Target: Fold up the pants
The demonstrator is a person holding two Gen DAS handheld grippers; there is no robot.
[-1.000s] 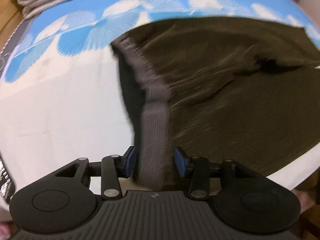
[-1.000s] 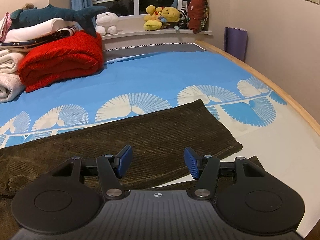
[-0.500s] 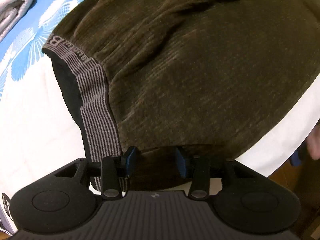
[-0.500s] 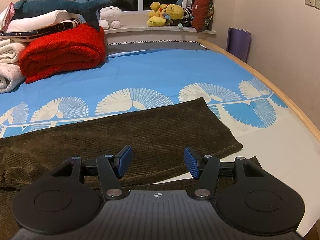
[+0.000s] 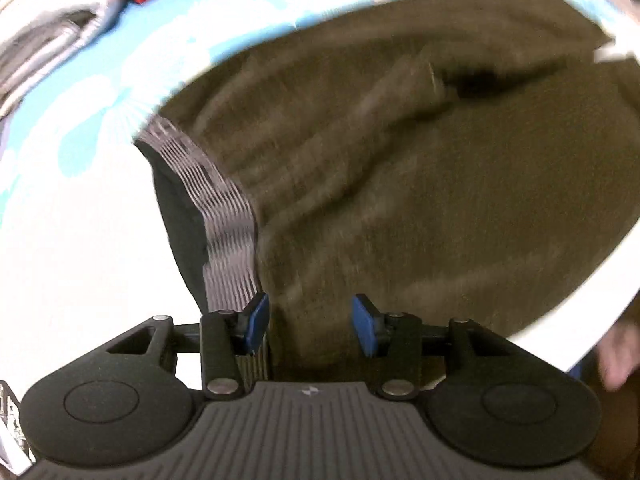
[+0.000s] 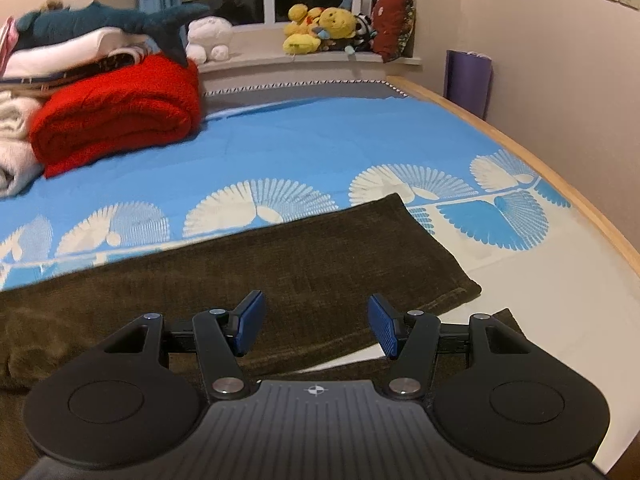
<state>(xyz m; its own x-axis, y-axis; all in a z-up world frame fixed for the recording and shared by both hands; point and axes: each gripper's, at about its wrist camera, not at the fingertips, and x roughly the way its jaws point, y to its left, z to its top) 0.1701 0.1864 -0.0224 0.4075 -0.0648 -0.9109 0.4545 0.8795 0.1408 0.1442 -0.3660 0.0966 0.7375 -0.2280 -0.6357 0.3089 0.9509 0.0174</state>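
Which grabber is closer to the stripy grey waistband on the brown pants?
Left. The left gripper, jaws opening, is right at the grey striped waistband of the brown corduroy pants. The right gripper hovers open over a leg, with no waistband in its view.

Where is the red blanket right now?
In the right wrist view the red blanket lies rolled at upper left on the blue sheet, beside white towels.

Right claw (image 6: 316, 326): bottom centre, jaws apart, empty. Brown pants (image 6: 280, 264): flat across mid-frame on bed (image 6: 300, 140). Red blanket (image 6: 116, 116): upper left.
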